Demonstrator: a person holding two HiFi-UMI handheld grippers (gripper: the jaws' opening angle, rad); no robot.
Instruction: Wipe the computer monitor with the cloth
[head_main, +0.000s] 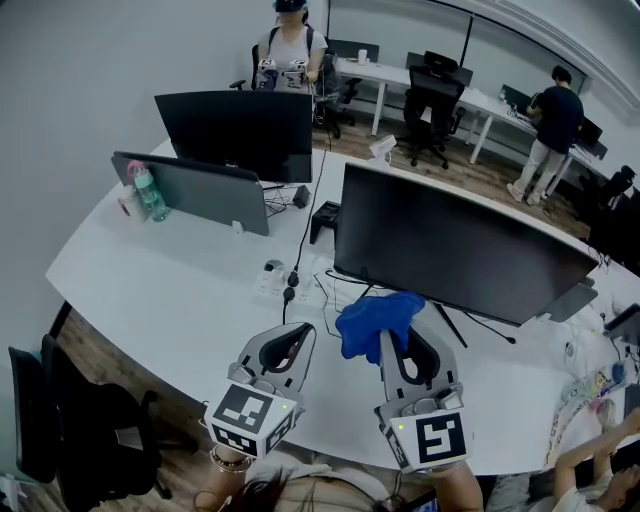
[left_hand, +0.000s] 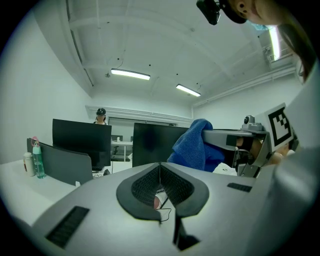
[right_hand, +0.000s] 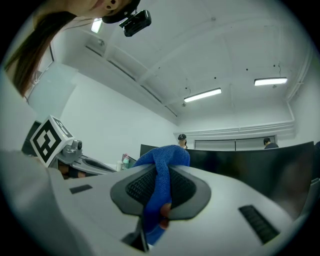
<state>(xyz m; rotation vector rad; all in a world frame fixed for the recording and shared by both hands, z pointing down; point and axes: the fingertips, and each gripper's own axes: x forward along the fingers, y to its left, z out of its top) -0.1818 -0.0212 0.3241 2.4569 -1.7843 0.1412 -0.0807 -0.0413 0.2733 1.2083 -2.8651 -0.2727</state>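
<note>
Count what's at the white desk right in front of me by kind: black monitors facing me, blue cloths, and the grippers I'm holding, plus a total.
Black monitors: 2
Blue cloth: 1
Grippers, left and right: 2
Total: 5

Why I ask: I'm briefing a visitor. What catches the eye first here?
The bright blue cloth clamped in the right tool, held in front of the big dark monitor right of centre. Beside it the left tool is shut and empty above the white desk.

Part of monitor (left_hand: 152, 145) behind cloth (left_hand: 192, 147)
</note>
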